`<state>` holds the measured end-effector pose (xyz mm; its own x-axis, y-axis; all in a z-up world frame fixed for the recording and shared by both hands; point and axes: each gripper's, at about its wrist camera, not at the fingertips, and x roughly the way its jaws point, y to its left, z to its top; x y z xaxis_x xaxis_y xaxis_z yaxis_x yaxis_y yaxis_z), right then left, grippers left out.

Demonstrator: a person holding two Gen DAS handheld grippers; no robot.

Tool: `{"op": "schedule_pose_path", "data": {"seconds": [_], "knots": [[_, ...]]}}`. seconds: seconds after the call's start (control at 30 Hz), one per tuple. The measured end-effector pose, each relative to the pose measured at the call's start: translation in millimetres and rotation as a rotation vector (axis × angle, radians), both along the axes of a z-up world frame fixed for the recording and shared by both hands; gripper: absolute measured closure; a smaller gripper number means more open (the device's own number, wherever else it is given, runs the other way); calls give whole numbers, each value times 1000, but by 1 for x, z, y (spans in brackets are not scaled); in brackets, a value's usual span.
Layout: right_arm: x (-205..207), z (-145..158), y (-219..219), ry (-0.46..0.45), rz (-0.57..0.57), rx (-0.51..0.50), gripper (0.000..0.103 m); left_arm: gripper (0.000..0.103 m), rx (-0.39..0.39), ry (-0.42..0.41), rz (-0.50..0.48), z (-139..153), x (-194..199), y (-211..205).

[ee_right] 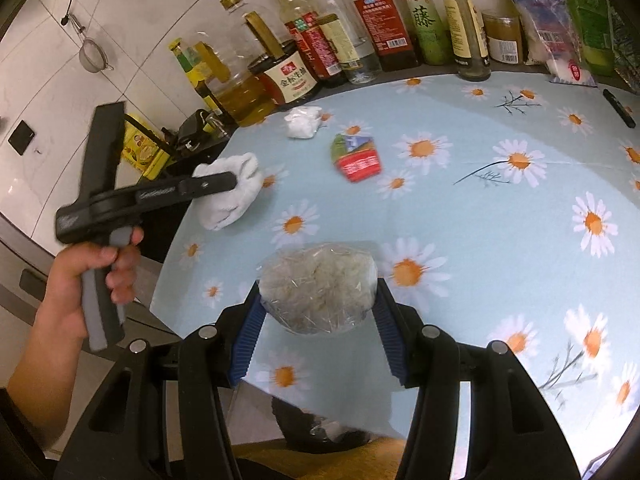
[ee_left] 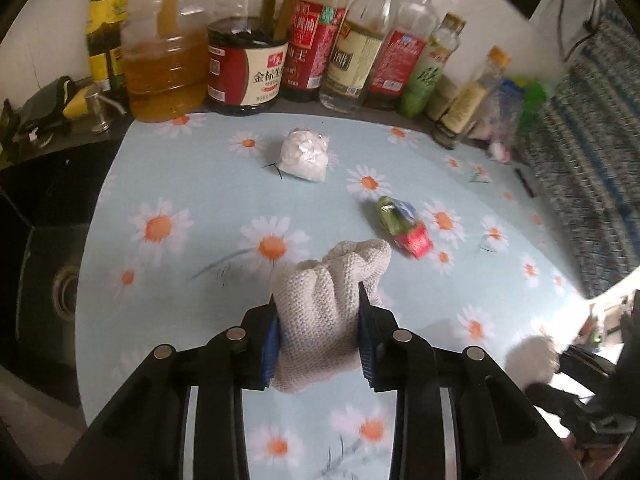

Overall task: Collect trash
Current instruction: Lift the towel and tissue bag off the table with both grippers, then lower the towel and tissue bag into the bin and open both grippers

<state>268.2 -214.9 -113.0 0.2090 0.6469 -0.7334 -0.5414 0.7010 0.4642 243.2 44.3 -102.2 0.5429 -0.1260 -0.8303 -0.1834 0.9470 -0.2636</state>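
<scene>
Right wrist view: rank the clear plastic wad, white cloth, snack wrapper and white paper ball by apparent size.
1. Clear plastic wad, though it is nearest the camera, so partly inflated.
2. White cloth, partly hidden by the left gripper.
3. Snack wrapper.
4. White paper ball, farthest away.

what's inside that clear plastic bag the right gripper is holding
The clear plastic bag, clamped in the right gripper, shows pale, whitish crumpled stuff with thin strands. What it is can't be made out; glare blurs it.

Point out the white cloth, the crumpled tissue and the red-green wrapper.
white cloth [ee_left: 320, 320], left wrist view, on its knit middle.
crumpled tissue [ee_left: 303, 154], left wrist view, on its centre.
red-green wrapper [ee_right: 356, 157], right wrist view, on its middle.
</scene>
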Motion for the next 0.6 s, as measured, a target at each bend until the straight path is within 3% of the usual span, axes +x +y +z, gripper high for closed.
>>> {"op": "schedule_pose_path", "data": {"seconds": [0.27, 0.6], "knots": [[-43, 8, 25, 5, -41, 2, 49, 72, -36, -55, -76, 24, -68, 7], [-98, -3, 44, 39, -78, -16, 49, 72, -79, -48, -147, 19, -134, 7]]}}
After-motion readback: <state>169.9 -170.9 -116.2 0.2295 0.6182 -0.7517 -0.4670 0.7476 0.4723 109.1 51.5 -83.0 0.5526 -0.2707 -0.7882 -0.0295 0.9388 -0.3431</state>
